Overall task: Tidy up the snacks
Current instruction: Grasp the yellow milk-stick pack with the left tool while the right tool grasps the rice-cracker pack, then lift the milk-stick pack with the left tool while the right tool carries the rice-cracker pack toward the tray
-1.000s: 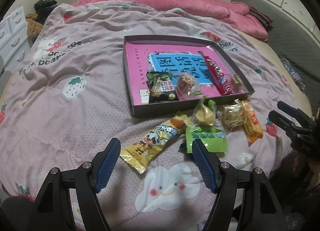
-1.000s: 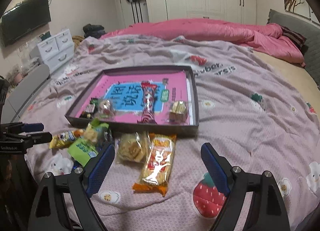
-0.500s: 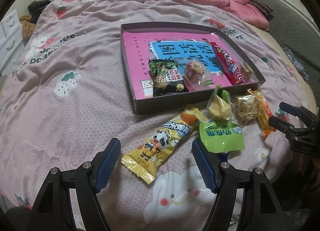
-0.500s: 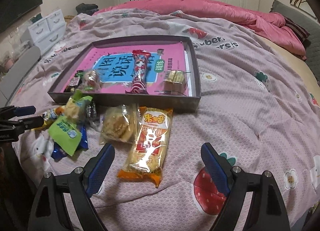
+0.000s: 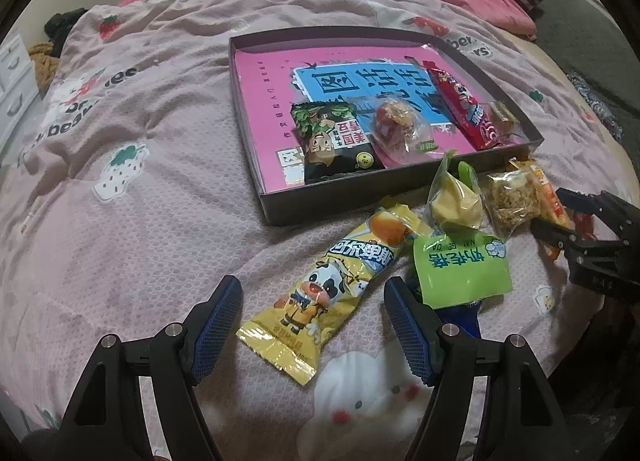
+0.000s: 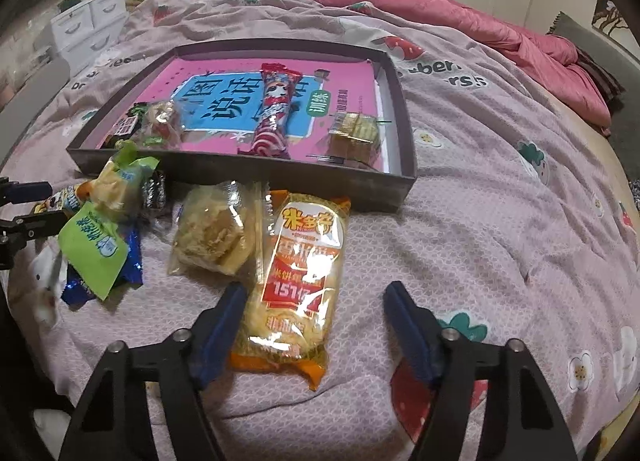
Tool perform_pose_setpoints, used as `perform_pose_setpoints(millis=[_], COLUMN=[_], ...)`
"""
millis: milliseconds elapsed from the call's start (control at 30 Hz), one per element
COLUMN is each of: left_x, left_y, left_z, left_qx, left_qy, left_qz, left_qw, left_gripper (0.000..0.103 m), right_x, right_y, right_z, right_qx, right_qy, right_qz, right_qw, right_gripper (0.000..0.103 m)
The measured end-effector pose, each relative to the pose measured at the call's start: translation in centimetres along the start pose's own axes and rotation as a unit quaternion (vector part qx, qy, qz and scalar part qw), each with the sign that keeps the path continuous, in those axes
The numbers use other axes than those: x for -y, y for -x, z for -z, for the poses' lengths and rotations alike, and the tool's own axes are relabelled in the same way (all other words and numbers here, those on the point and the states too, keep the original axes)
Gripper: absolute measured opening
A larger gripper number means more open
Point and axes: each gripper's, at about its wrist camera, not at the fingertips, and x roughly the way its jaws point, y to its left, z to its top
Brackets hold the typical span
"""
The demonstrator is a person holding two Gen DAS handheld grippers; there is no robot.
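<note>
Snacks are partly sorted: the shallow box on the bed already holds a dark green packet, a clear-wrapped round sweet, a long red bar and a small gold-wrapped block, all lying flat on its pink printed floor. Left outside, just in front of the box's near wall, are a yellow cow-print pack, a bright green sachet lying over a blue wrapper, a pale yellow pouch, a clear bag of crumbly cake and an orange rice-cracker pack. So roughly half looks done, I judge.

The left hand-held gripper is spread wide above the near end of the cow-print pack, not touching it. The right hand-held gripper has the rice-cracker pack between its jaws, which are closing; one finger is next to the pack's side, the other well clear (no real pinch yet).

Room inside the box is generous along its far half and left side. The near wall stands upright between the loose snacks and the box floor, so each pack must be lifted over it. The two tools work close together, with the crowded middle snacks between them.
</note>
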Motion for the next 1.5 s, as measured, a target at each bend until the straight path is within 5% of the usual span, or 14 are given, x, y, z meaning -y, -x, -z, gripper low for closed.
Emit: perform_pose_setpoints(millis=[233,567,1000,1500], left_x=[0.8,0.9,2.7,0.8], left_y=[-0.6,-1.7,-1.8,2.0], left_z=[-0.6,-1.1,-0.8,-0.6], left_qx=[0.007,0.006,-0.005,0.027], left_qy=[-0.02,-0.027,-0.051,0.009], left_qz=[-0.005,0.0,0.032,0.072], left_qw=[0.9998,0.9996,0.9982,0.997], left_gripper=[0.075,0.075,0.026,0.018], right_x=[0.9,1.8,3.5,4.1], right_y=[-0.3,-1.6,-0.3,2.9], right_z=[-0.4,-1.0,-0.9,-1.1], right_qx=[0.004,-0.005,0.011,0.067], right_qy=[-0.015,-0.032,-0.072,-0.095], right_qz=[-0.026,-0.042,-0.068,-0.113], right_qw=[1.0,0.999,0.995,0.987], right_gripper=[0.049,0.04,0.036,0.036])
